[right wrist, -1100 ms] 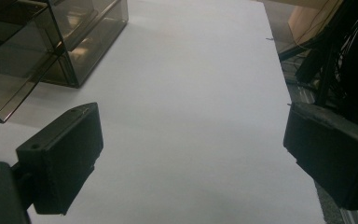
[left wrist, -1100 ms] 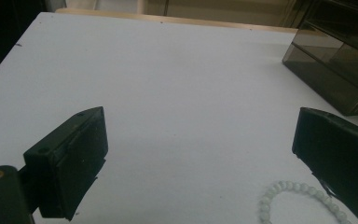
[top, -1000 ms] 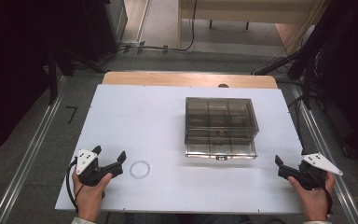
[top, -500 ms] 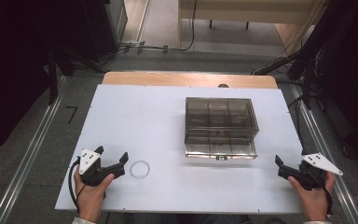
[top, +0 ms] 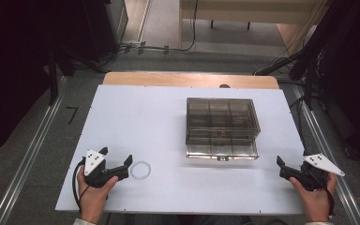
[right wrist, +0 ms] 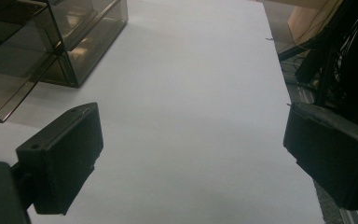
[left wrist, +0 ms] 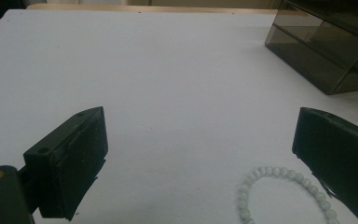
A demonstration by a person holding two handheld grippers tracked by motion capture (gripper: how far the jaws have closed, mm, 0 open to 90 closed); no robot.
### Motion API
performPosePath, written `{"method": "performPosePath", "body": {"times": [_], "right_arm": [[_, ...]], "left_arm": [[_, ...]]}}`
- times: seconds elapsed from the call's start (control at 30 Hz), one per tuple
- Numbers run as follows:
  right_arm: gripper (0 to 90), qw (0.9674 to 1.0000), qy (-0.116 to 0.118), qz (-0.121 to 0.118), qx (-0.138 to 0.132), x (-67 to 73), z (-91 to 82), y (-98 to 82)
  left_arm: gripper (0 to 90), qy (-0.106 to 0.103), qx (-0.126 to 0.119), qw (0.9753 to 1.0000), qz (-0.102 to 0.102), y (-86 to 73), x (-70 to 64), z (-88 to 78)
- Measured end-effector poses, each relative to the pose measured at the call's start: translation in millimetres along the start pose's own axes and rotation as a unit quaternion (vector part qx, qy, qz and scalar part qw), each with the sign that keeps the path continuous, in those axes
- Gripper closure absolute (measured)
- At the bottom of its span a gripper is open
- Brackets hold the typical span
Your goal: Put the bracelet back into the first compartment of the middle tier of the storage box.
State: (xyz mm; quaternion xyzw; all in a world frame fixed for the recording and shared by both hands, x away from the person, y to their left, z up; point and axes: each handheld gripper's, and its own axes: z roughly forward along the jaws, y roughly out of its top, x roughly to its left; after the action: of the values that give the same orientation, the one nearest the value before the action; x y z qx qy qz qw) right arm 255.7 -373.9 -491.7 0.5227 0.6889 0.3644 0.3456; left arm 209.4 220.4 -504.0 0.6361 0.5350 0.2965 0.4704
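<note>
A white bead bracelet [top: 140, 169] lies on the white table [top: 136, 122], just beside the left gripper [top: 119, 168], whose jaws are spread. The right gripper [top: 286, 169] is spread too. A smoky organizer box [top: 221, 126] sits mid-table, above grey flooring [top: 33, 140].

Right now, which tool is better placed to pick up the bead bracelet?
Left. The left tool sits open right beside the bracelet, which lies near its jaws in its own view. The right tool is at the table's far edge.
</note>
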Motion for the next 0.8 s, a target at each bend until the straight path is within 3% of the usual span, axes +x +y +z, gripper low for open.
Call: {"method": "performPosePath", "body": {"times": [0.23, 0.8], "right_arm": [[3.2, 1.0000, 0.000, 0.000, -0.001, -0.2, 0.0, -0.1], [3.2, 1.0000, 0.000, -0.001, -0.001, 0.0, -0.4, -0.3]], "left_arm": [[3.5, -0.004, 0.009, 0.9998, 0.017, 0.1, -5.9, 1.1], [5.1, -0.012, 0.041, 0.9987, 0.027, -1.3, -9.8, 4.2]]}}
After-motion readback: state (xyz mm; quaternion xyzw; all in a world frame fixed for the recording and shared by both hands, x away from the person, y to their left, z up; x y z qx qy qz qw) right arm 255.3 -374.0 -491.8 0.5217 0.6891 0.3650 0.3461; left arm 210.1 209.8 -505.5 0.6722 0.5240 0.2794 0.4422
